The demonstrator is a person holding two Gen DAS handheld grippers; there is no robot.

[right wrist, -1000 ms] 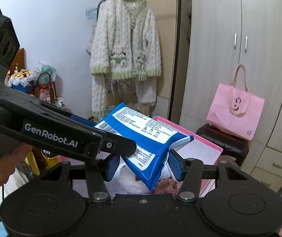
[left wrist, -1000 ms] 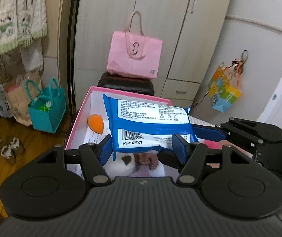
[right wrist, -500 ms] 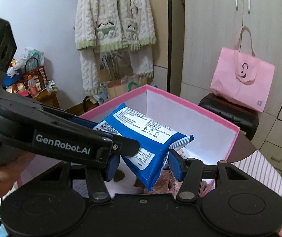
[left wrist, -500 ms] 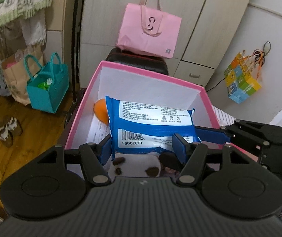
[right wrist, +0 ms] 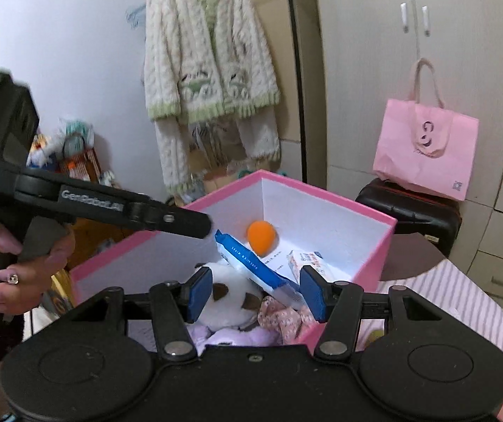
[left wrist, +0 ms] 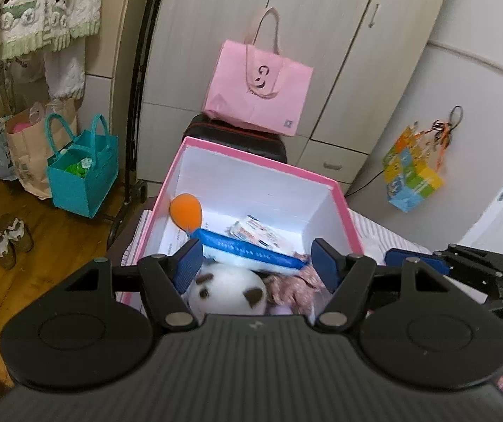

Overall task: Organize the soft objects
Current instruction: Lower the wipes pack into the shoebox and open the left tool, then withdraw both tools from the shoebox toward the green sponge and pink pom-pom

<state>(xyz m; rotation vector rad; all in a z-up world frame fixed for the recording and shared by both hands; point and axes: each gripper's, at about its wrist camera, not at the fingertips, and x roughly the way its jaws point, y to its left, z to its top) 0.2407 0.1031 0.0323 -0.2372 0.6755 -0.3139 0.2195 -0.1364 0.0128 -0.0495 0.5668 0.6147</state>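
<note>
Hovering both claws over the pink cardboard box (left wrist: 322,178), white inside. My left gripper (left wrist: 258,263) is spread wide, nothing between the ribbed blue pads; my right gripper (right wrist: 254,292) likewise released. The glossy blue wipes pack (right wrist: 251,263) lies tilted in the box, propped on the fuzzy white plush (right wrist: 228,297) with brown patches. Beside it: crumpled pink floral fabric (right wrist: 281,316), a smooth orange egg-shaped sponge (right wrist: 260,236), a small printed packet (right wrist: 309,259).

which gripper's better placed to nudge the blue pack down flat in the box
Probably right. The right gripper hangs open with the blue pack's lower end between its jaws, the pack leaning on the white plush. The left gripper is open too, further from that end.
</note>
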